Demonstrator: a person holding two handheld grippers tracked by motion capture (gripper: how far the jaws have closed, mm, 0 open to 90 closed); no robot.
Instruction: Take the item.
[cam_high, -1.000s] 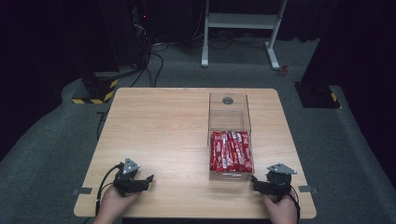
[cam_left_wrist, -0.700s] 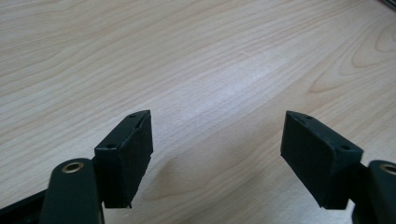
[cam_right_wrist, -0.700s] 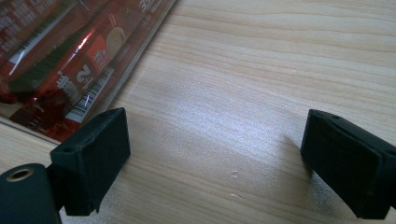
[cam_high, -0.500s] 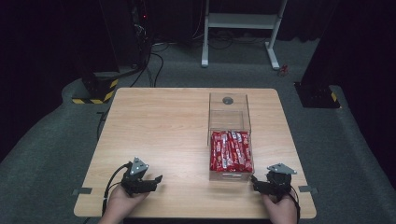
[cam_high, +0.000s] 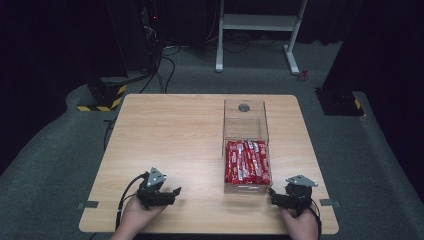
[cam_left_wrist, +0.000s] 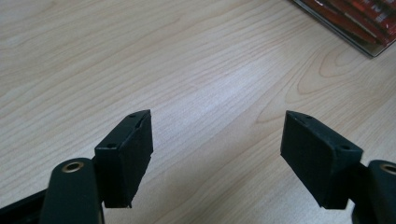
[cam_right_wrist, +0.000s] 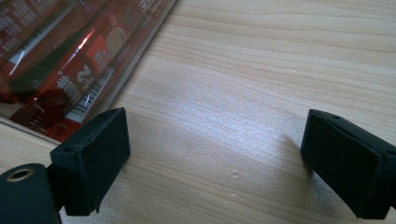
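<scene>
A clear plastic box stands on the right half of the wooden table; its near half holds several red snack packets. My left gripper rests at the near left, held by a hand, jaws open and pointing right toward the box. In the left gripper view its open jaws hold nothing, and the red packets show at the top right. My right gripper lies at the box's near right corner, open. In the right gripper view the jaws are empty, with red packets at the upper left.
The far half of the box shows a small round dark spot. Beyond the table, on grey carpet, stand a white frame, a yellow-black striped base with cables, and a dark base.
My left gripper has slid right along the near edge, toward the table's middle. The right gripper has stayed where it was.
</scene>
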